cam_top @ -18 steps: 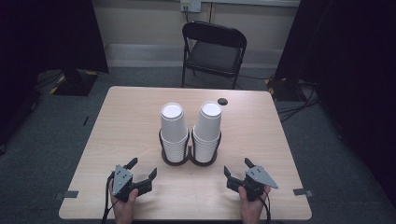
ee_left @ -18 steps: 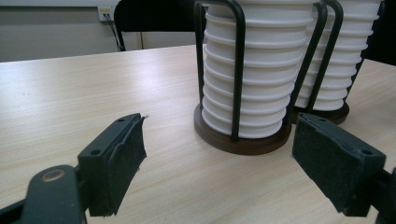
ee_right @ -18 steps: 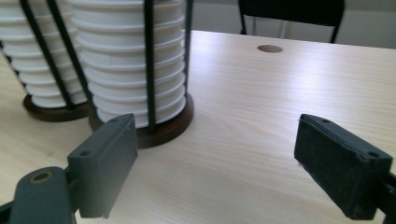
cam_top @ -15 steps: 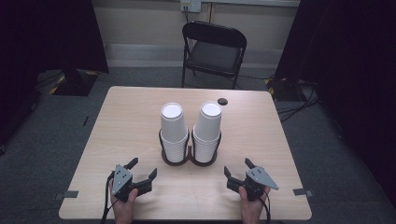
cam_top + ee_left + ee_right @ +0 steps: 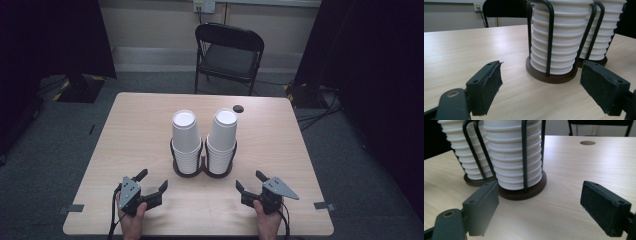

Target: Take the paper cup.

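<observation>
Two stacks of upside-down white paper cups stand in a black wire double holder at the middle of the wooden table (image 5: 140,130): the left stack (image 5: 186,142) and the right stack (image 5: 221,140). My left gripper (image 5: 152,180) rests near the front edge, left of the holder, open and holding nothing. My right gripper (image 5: 249,180) mirrors it on the other side, also open and holding nothing. In the left gripper view the left gripper (image 5: 544,85) faces the nearer stack (image 5: 556,37) on its dark round base. In the right gripper view the right gripper (image 5: 541,205) faces the nearer stack (image 5: 511,155).
A small dark round hole (image 5: 238,108) sits in the tabletop behind the cups, and the right gripper view catches this hole (image 5: 587,143) too. A black folding chair (image 5: 227,55) stands beyond the table's far edge. Cables lie on the floor at the right.
</observation>
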Demonstrator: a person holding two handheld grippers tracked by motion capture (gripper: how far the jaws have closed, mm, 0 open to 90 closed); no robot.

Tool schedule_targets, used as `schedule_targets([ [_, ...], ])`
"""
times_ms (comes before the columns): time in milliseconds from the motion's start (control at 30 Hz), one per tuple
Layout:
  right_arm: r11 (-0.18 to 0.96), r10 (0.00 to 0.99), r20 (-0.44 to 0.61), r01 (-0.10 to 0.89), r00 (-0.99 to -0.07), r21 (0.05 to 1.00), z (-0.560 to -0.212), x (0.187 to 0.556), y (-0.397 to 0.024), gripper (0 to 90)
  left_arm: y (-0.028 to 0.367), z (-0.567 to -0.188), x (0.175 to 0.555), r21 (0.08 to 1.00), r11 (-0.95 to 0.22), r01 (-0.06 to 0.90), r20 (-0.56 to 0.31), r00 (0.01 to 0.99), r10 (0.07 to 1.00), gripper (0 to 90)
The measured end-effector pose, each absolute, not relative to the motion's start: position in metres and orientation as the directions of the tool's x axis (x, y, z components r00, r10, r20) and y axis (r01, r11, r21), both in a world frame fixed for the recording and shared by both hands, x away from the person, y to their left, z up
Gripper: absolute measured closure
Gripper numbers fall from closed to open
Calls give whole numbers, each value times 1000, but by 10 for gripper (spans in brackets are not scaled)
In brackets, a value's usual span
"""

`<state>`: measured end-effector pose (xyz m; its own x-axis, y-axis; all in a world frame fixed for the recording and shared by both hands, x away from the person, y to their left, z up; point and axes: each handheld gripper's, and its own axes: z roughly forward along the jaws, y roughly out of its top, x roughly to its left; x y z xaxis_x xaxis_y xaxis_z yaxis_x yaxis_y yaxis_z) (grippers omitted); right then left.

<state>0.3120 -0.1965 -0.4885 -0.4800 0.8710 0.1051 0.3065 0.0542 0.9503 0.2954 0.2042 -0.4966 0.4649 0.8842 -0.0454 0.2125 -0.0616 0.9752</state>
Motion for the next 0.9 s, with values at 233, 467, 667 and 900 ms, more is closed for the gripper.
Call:
schedule_targets([
  [233, 68, 869, 70, 258, -490, 964, -475, 313, -189, 249, 204, -497, 296, 974, -61, 219, -49, 464, 884, 172],
  [467, 63, 867, 49, 206, -495, 976, -460, 315, -183, 217, 204, -497, 296, 975, -64, 215, -45, 468, 882, 172],
  [667, 43, 843, 79, 213, -533, 976, -449, 320, -183, 280, 204, -497, 295, 975, -62, 212, -44, 464, 885, 172],
  [900, 24, 826, 82, 179, -558, 983, -433, 324, -184, 248, 203, -497, 296, 975, -69, 212, -38, 464, 885, 171],
])
